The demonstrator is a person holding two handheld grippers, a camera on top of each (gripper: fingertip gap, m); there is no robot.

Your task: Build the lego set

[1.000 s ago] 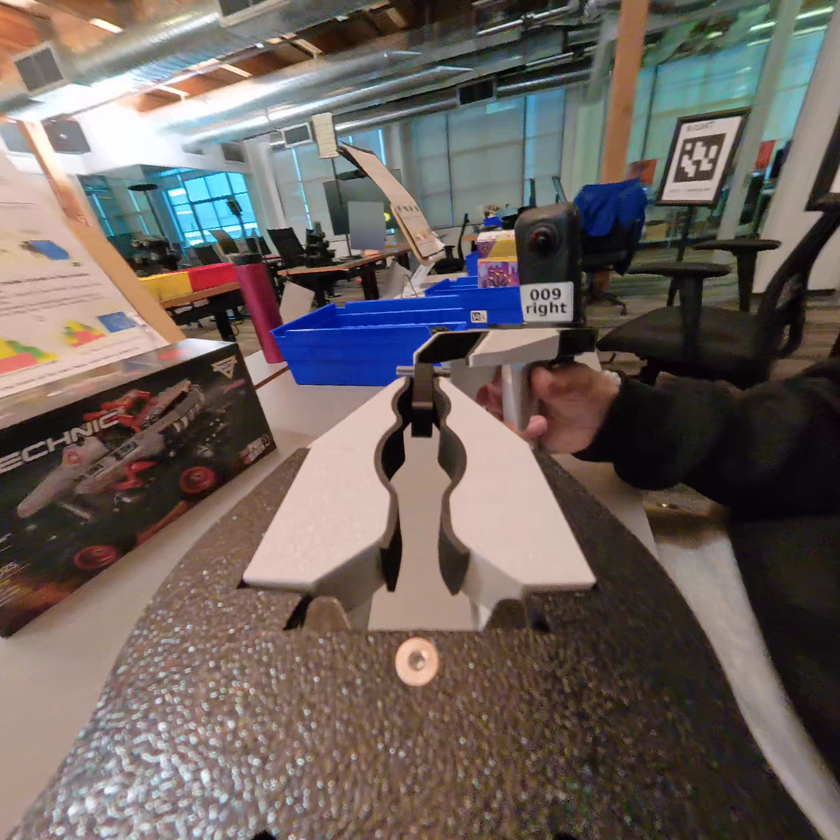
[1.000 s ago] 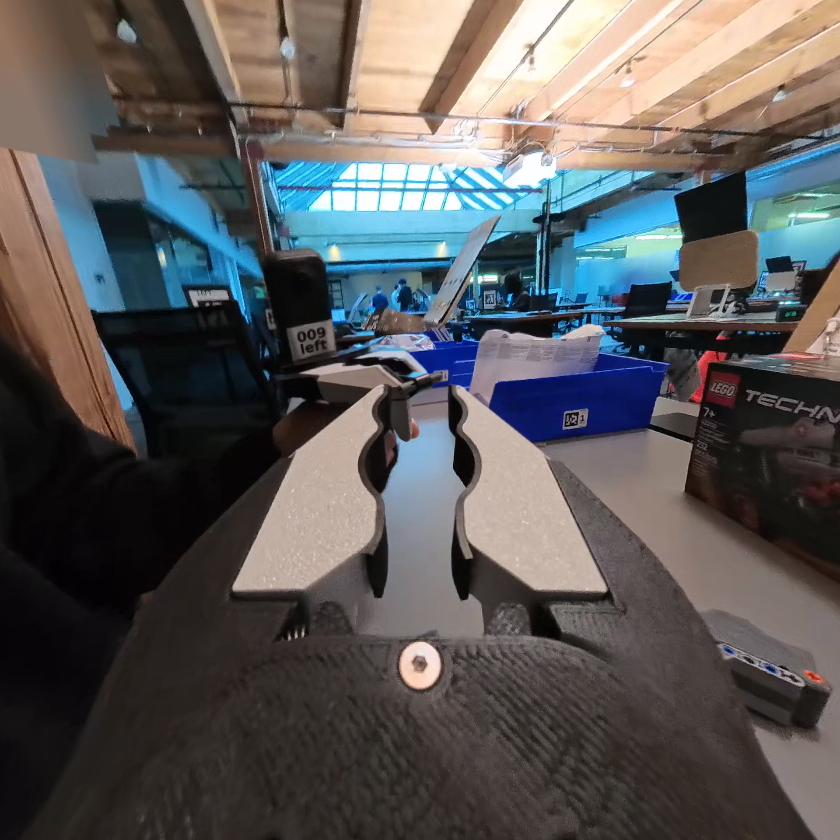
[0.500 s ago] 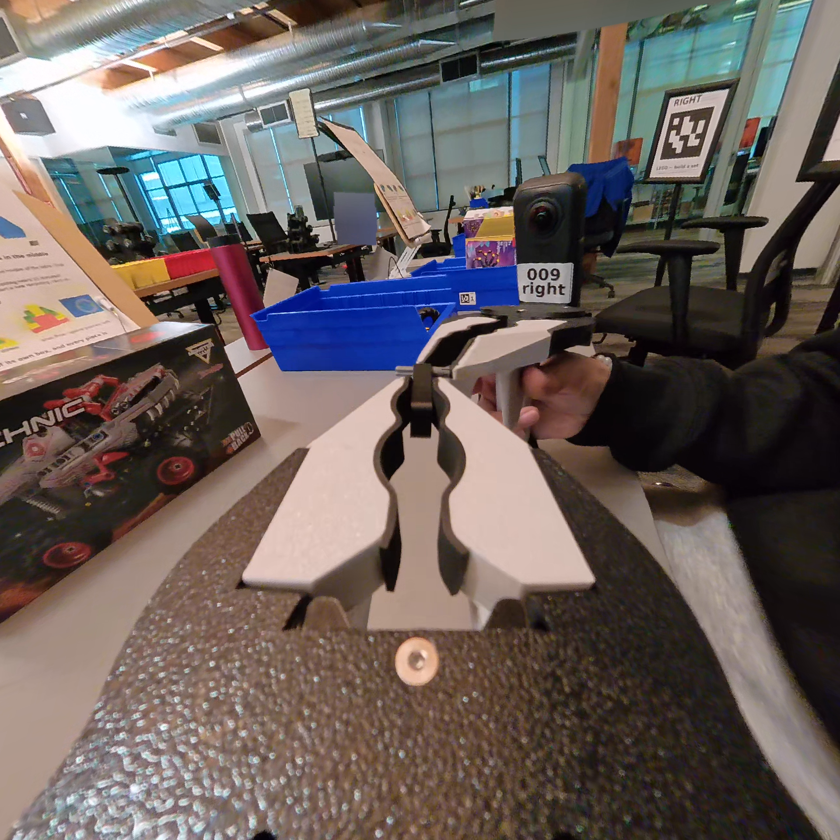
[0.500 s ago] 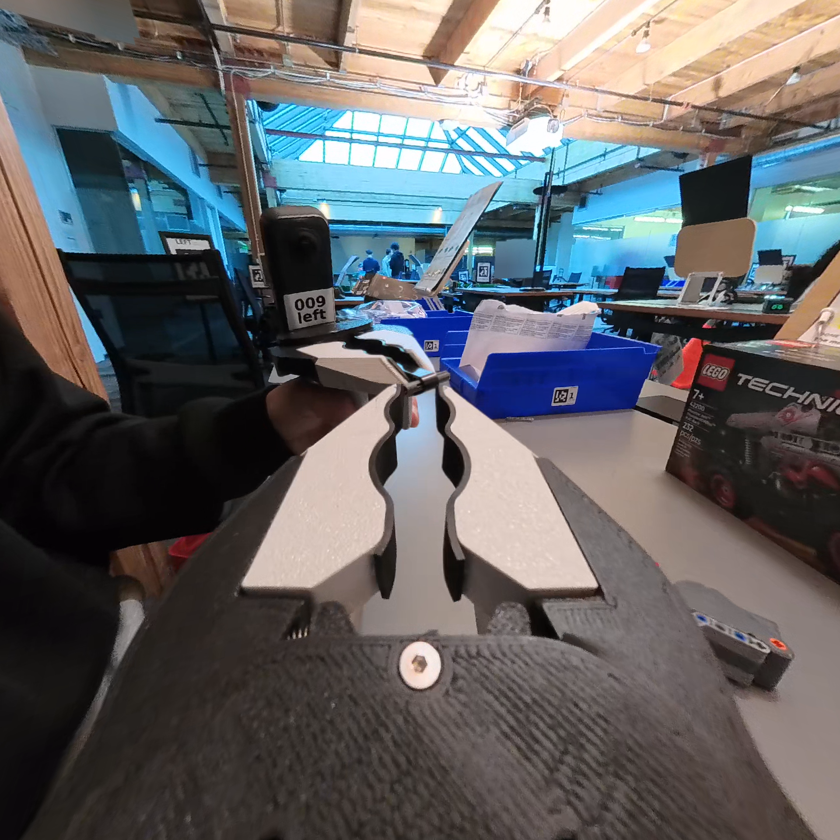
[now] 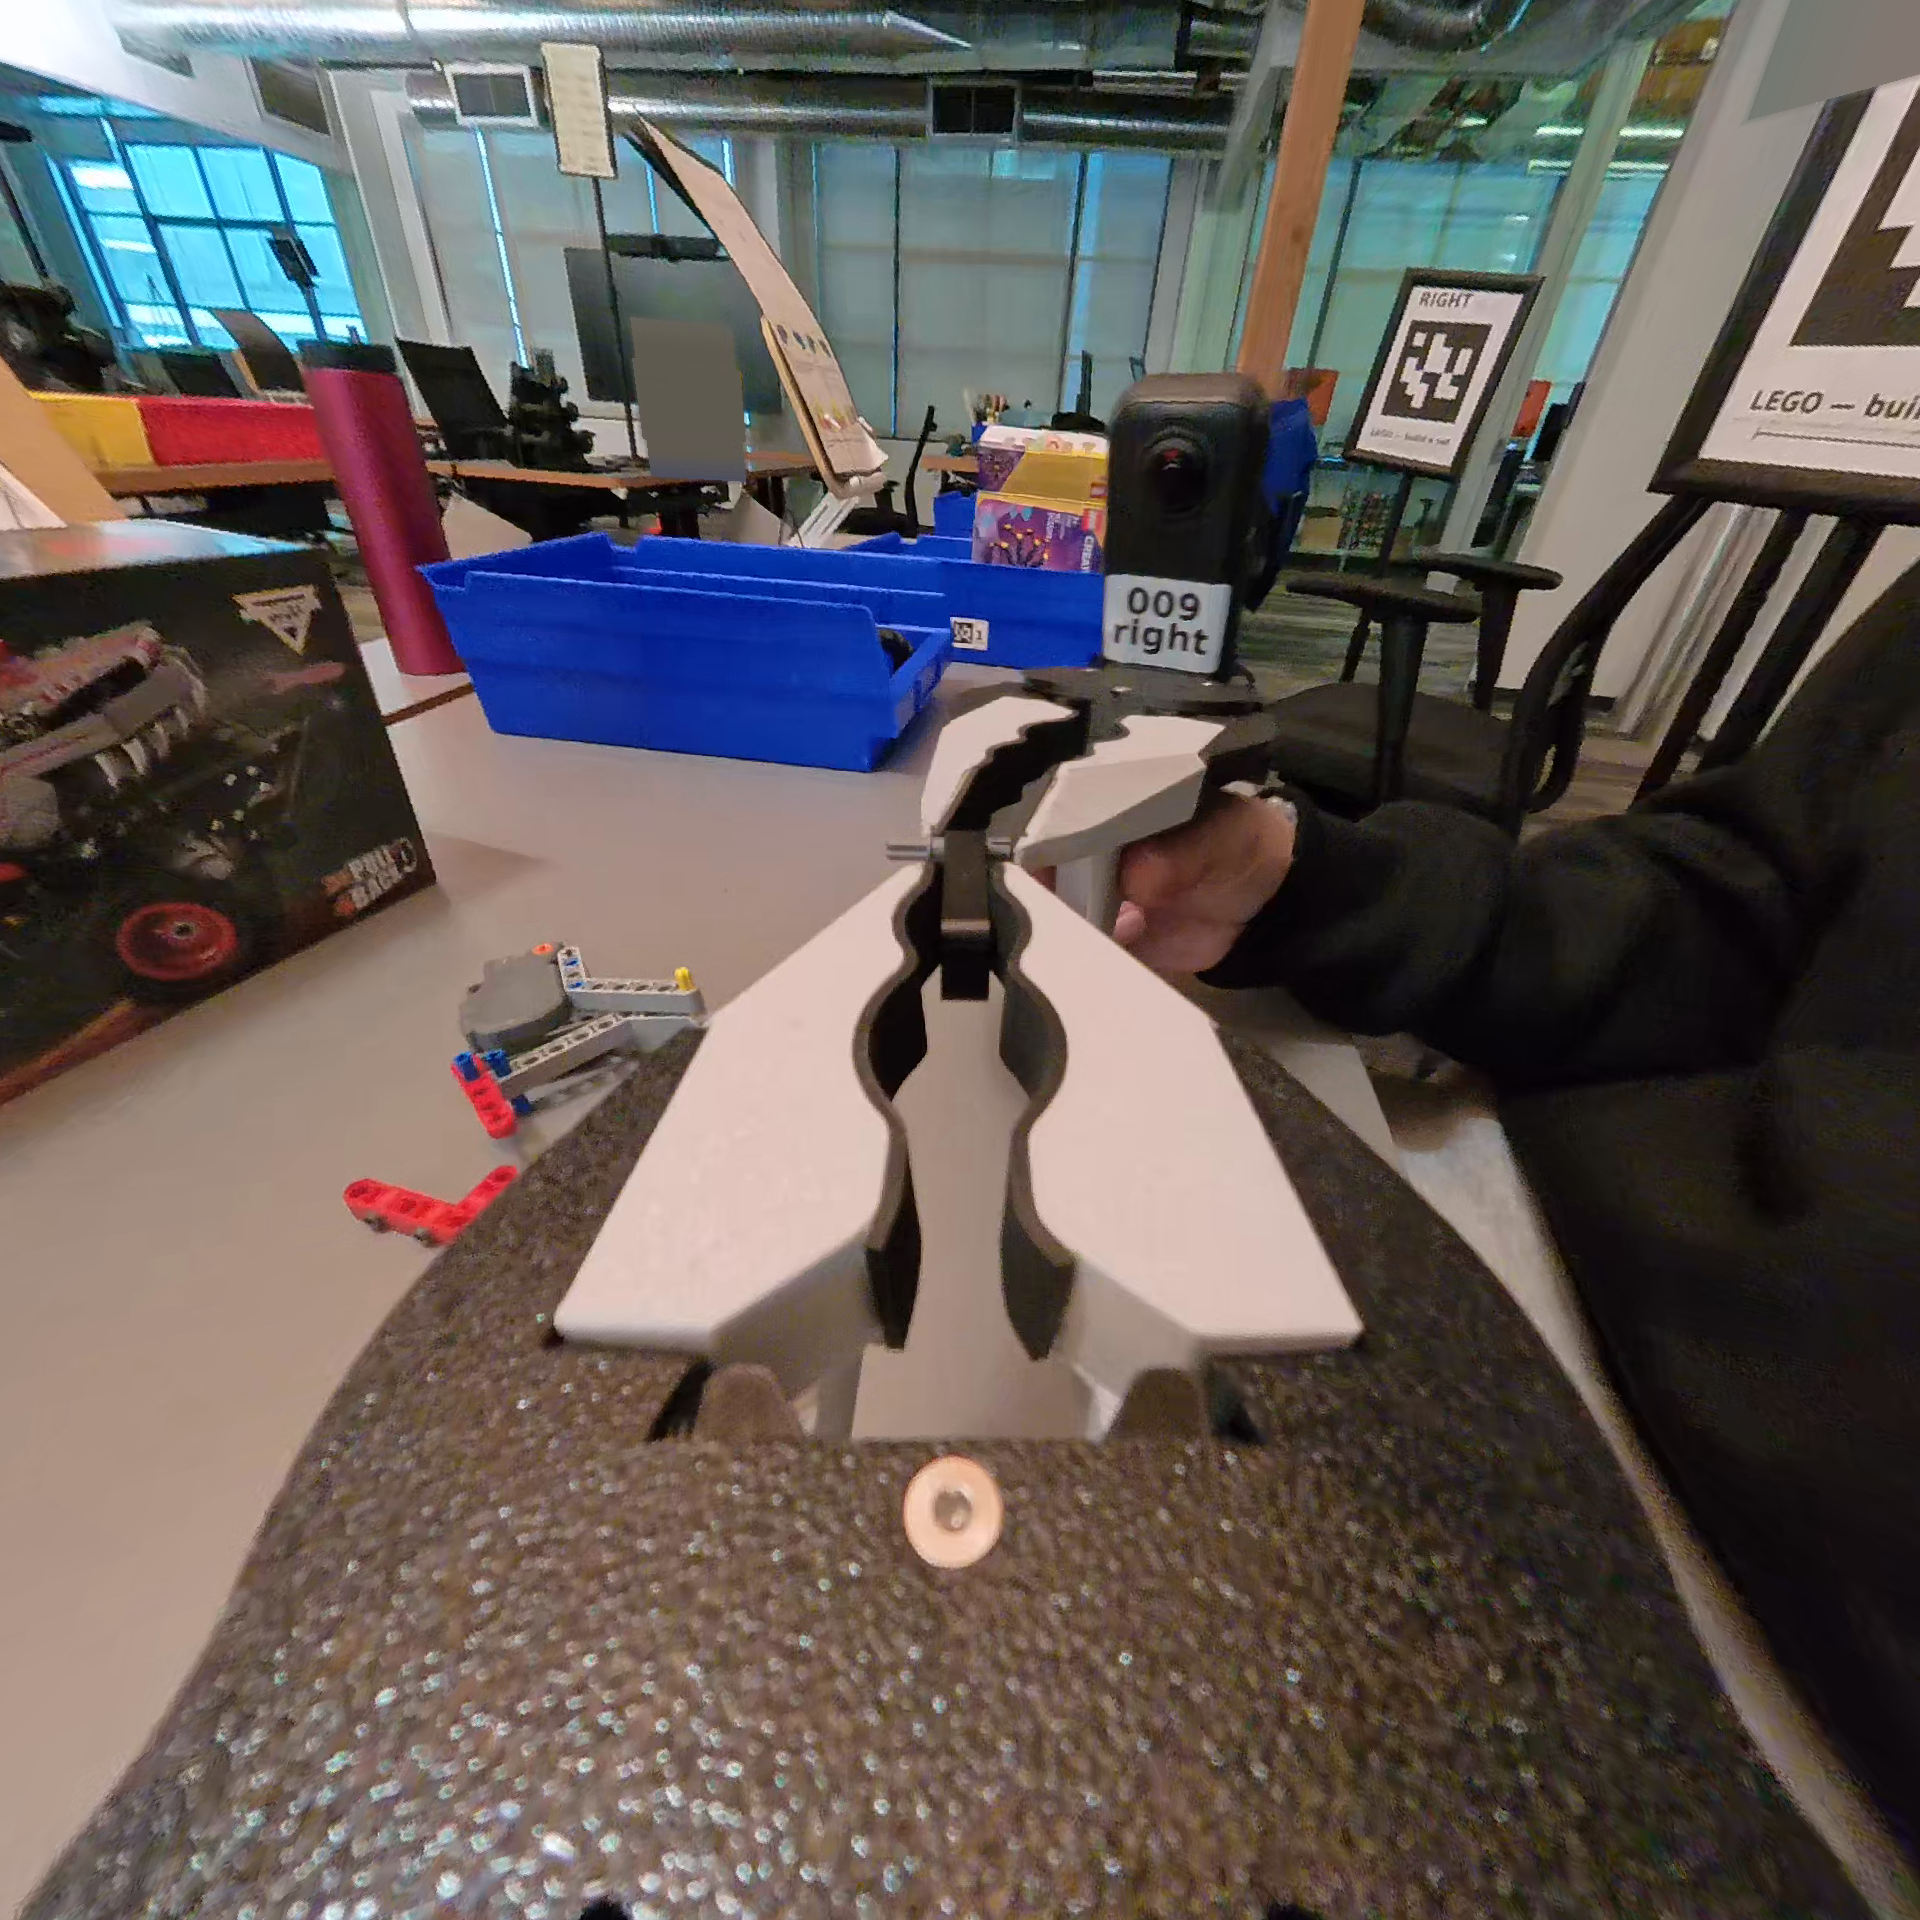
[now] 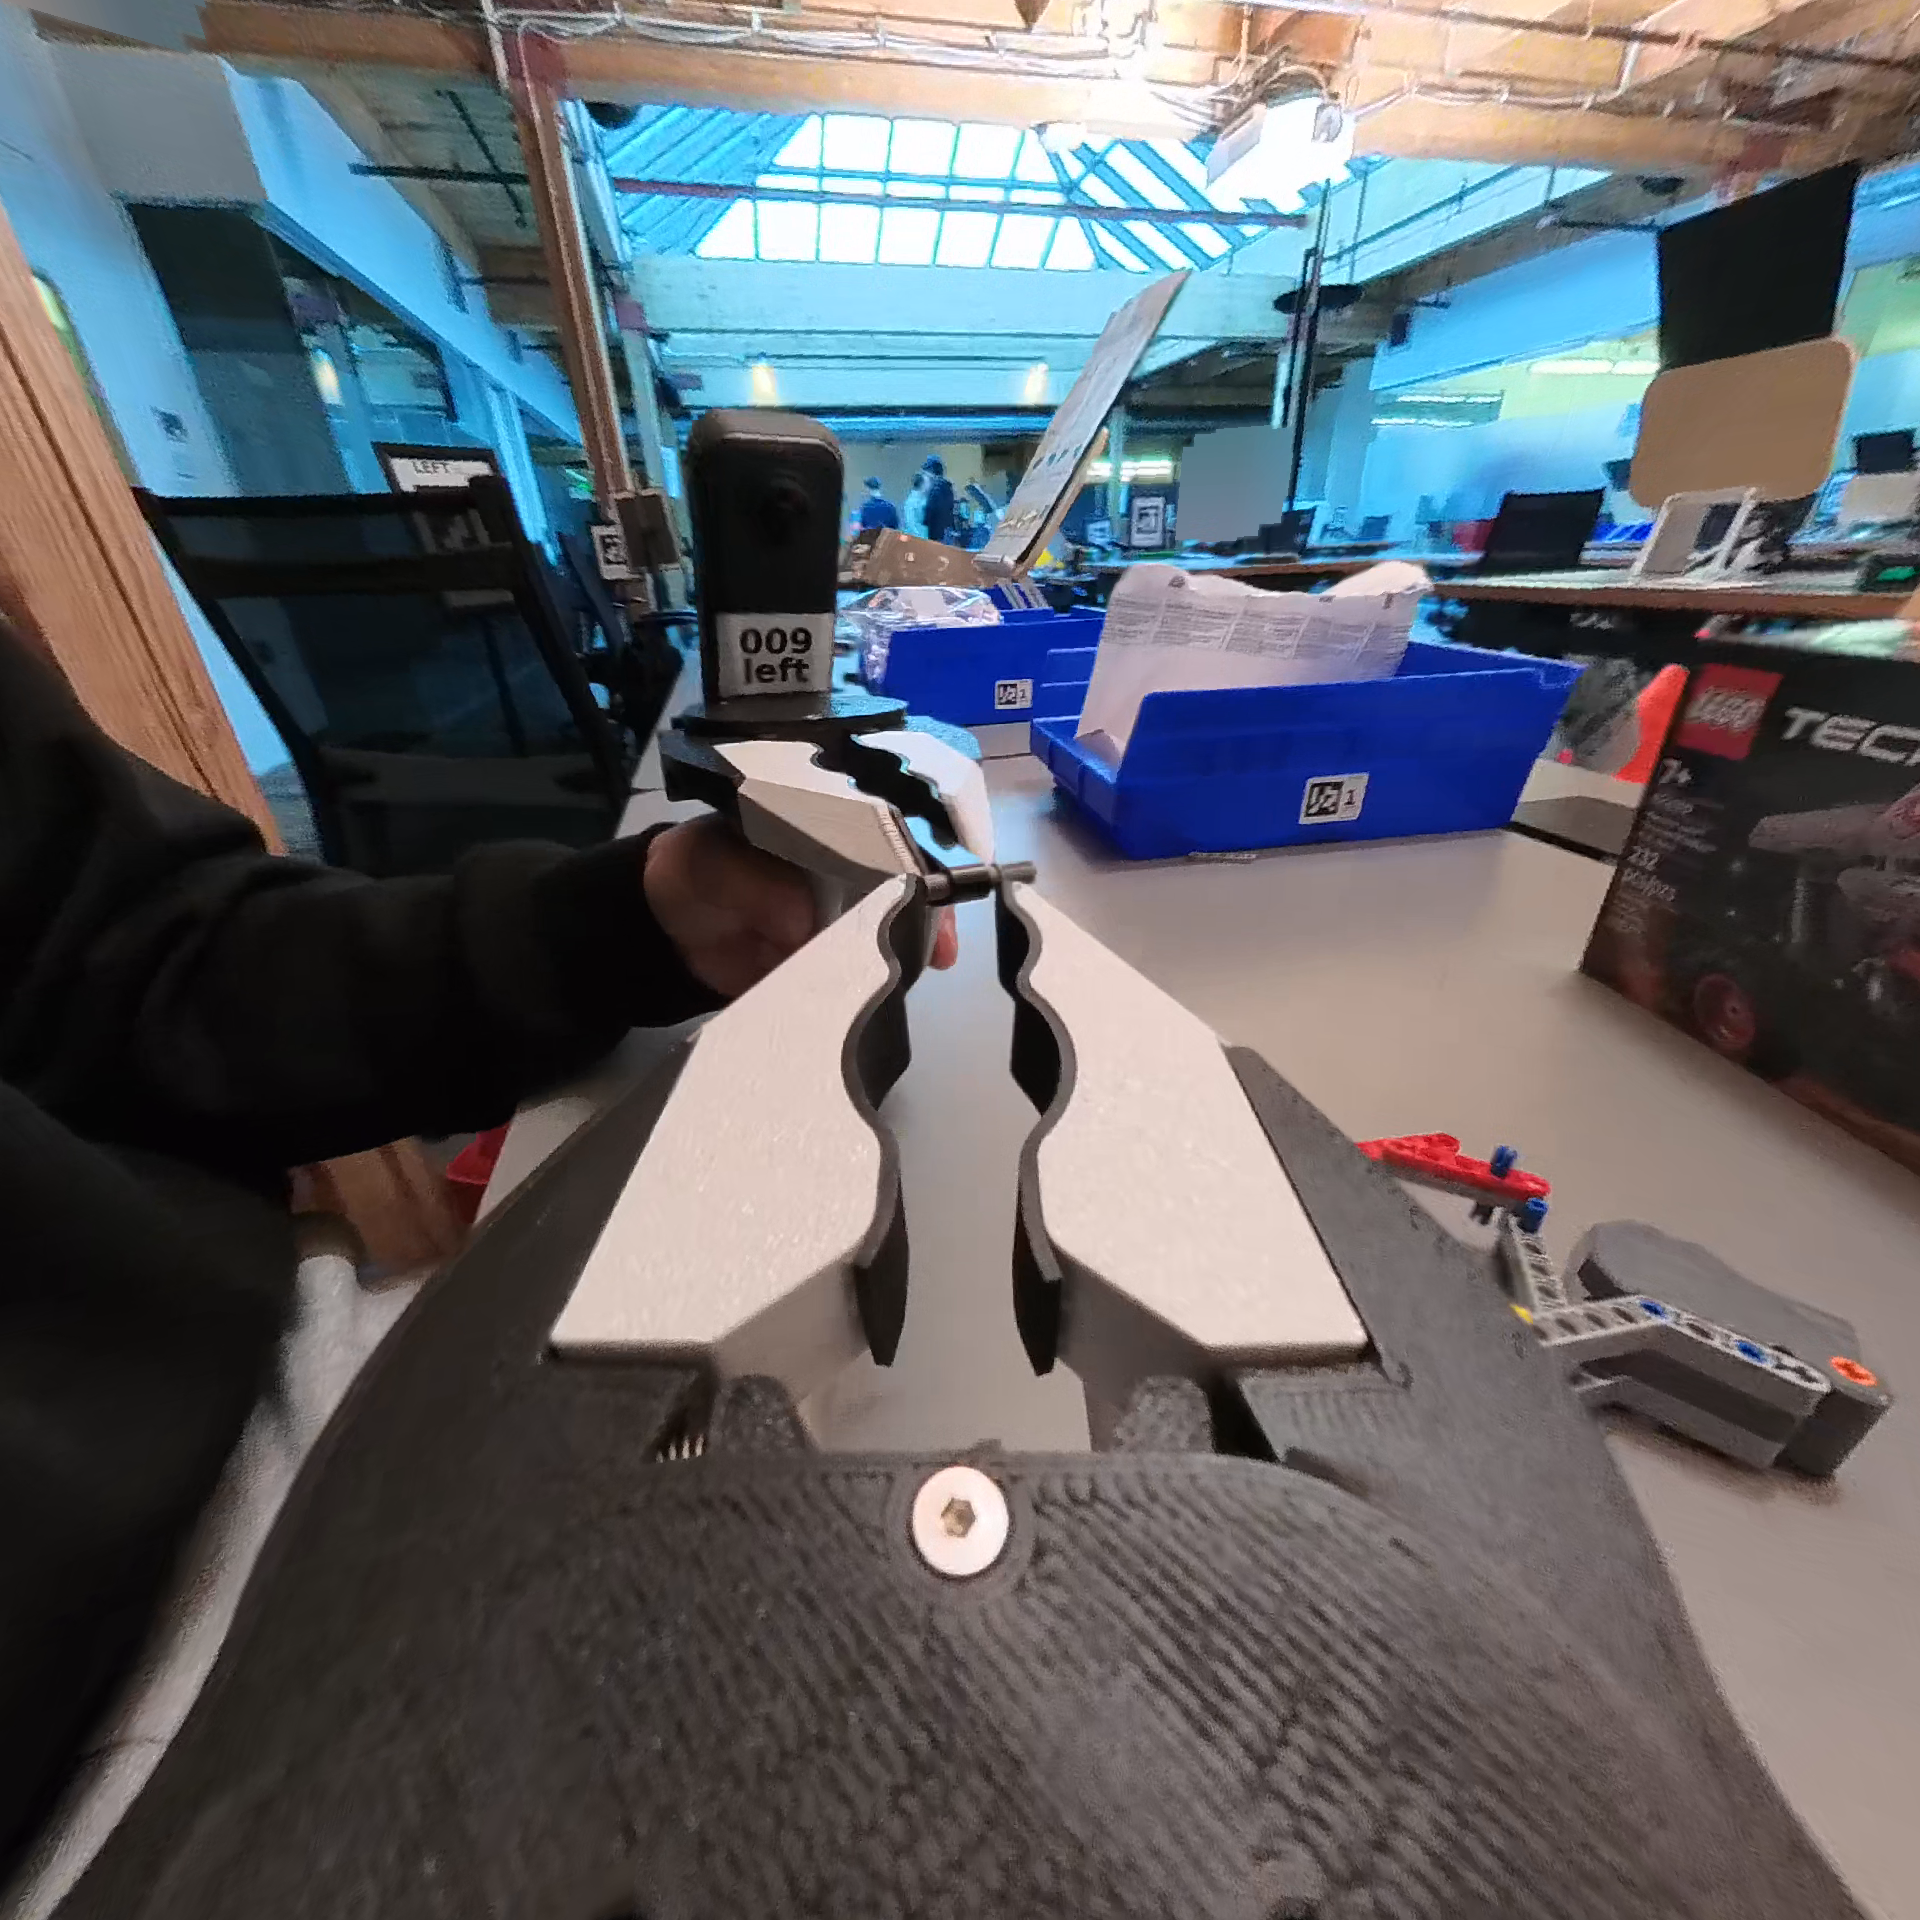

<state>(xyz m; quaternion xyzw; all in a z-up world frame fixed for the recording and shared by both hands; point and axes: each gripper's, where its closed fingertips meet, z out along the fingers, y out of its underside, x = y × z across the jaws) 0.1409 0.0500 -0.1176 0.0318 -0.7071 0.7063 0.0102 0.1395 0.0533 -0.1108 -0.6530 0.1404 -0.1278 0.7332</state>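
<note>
Grippers meet tip to tip above the grey table (image 5: 644, 831). The left gripper (image 5: 964, 935), jaws nearly together, pinches a small black lego connector with a thin grey axle (image 5: 961, 914) at its tips. The right gripper (image 6: 951, 899) stands a little apart around the axle; whether it touches it I cannot tell. A partly built grey lego assembly with blue pins (image 5: 566, 1013) lies on the table to the left of the left gripper, with a loose red lego beam (image 5: 426, 1207) just beside it. A dark lego set box (image 5: 177, 790) stands farther off, and blue plastic bins (image 5: 675, 655) sit behind.
</note>
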